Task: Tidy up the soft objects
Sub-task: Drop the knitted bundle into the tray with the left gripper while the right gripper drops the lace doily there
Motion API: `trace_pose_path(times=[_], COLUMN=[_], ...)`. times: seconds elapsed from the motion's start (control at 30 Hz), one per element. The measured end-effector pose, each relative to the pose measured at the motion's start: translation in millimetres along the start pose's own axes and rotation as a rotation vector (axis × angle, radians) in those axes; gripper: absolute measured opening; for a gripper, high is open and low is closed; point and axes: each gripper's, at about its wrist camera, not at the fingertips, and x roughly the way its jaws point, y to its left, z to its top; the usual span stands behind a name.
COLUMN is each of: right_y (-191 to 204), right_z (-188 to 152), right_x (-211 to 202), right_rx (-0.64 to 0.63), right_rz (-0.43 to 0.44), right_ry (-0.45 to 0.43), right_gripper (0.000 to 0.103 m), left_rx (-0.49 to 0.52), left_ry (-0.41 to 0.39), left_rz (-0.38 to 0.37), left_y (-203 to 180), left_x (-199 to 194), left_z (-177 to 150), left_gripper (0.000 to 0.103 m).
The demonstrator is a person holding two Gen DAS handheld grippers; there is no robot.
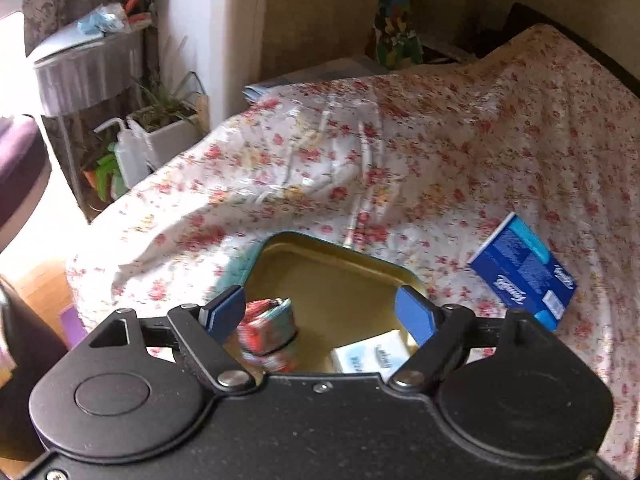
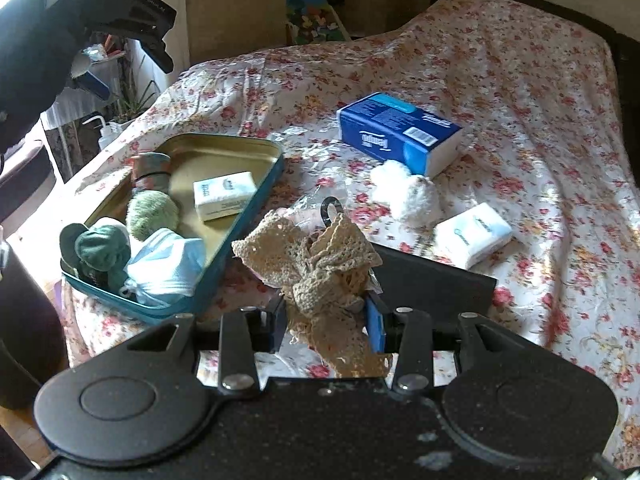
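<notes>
A teal tin with a gold inside (image 2: 260, 184) lies on the flowered bedspread. In it are a red patterned roll (image 1: 268, 334), a small white tissue pack (image 2: 225, 195), a green pompom (image 2: 152, 214), a dark green sock ball (image 2: 103, 251) and a light blue cloth (image 2: 168, 266). My left gripper (image 1: 320, 312) is open above the tin and holds nothing; it also shows at the upper left of the right wrist view (image 2: 132, 28). My right gripper (image 2: 326, 322) is shut on a beige lace piece (image 2: 316, 264), just right of the tin.
A blue tissue box (image 2: 400, 132), white fluffy balls (image 2: 404, 192) and a white tissue pack (image 2: 472, 236) lie on the bedspread (image 2: 520, 100). A black flat object (image 2: 436, 280) lies under the lace. Plants and a squeeze bottle (image 1: 128, 156) stand left of the bed.
</notes>
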Motion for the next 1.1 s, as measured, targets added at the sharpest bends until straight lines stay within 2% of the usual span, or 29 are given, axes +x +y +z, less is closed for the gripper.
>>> trace_pose_path(times=[0.23, 0.53, 0.6, 0.63, 0.67, 0.73, 0.93, 1.1], right_y=[17, 51, 61, 63, 65, 64, 57, 34], right_z=[35, 131, 153, 162, 171, 183, 177, 142], right_x=[19, 73, 88, 94, 100, 108, 107, 89], right_rx=[0.017, 0.044, 0.075, 0.096, 0.121, 0.177, 0.174, 0.158], right_rz=[0.063, 0.143, 0.164, 0.174, 0.182, 0.186, 0.123, 0.033], right_ry=[0.01, 0.017, 0.009, -0.002, -0.012, -0.026, -0.016, 0.006], right_gripper=[0.039, 0.04, 0.049, 0.058, 0.071, 0.071, 0.071, 0.071], left_rx=[-0.012, -0.075, -0.08, -0.08, -0.078, -0.074, -0.018, 0.041], left_ry=[-0.031, -0.015, -0.016, -0.017, -0.019, -0.021, -0.038, -0.022], left_rz=[0.085, 0.15, 0.158, 0.16, 0.161, 0.161, 0.134, 0.085], left_y=[14, 34, 37, 38, 38, 39, 31, 12], left_x=[-8, -8, -9, -9, -10, -10, -16, -16], left_z=[0, 1, 0, 0, 0, -1, -5, -12], left_gripper=[0.081, 0.082, 0.082, 0.082, 0.082, 0.082, 0.082, 0.083])
